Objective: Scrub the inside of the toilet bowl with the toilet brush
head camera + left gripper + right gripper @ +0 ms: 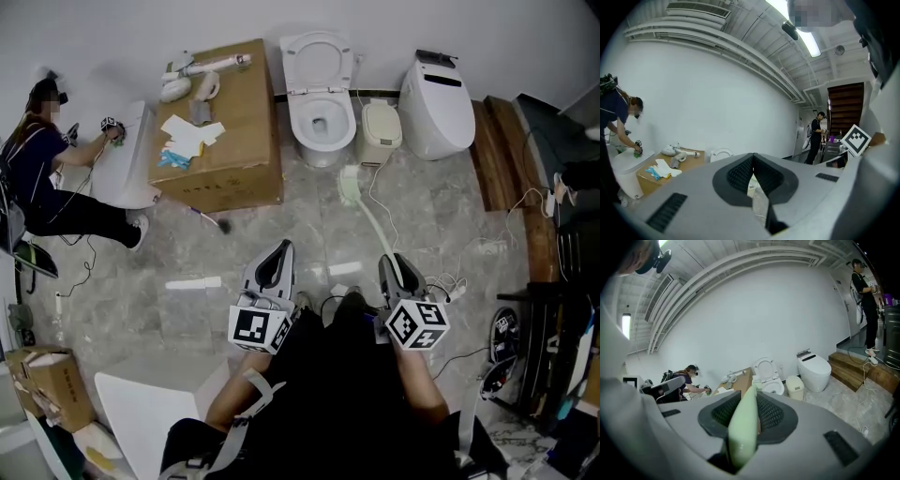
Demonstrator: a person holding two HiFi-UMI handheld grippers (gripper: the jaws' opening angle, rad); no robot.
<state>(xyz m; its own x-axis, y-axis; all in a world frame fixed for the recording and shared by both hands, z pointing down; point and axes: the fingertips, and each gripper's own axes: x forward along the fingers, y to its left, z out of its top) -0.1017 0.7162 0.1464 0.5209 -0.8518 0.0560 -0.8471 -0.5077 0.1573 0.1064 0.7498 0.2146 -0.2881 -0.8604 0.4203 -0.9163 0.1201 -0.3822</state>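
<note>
Head view: the toilet (pixel 302 120) stands ahead. The brush (pixel 362 208) has its head just short of the toilet, not yet inside.

Left gripper view: the left gripper (pixel 752 161) has its jaws together and holds nothing.

Right gripper view: the right gripper (pixel 752 401) is clamped on the brush handle.

Caution: held this far back, the long handle may pivot in the jaws under scrubbing pressure.

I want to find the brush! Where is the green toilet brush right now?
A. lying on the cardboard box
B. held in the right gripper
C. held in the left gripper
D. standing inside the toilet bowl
B: the right gripper is shut on the green handle of the toilet brush, whose head stops short of the toilet. The left gripper holds nothing.
</note>
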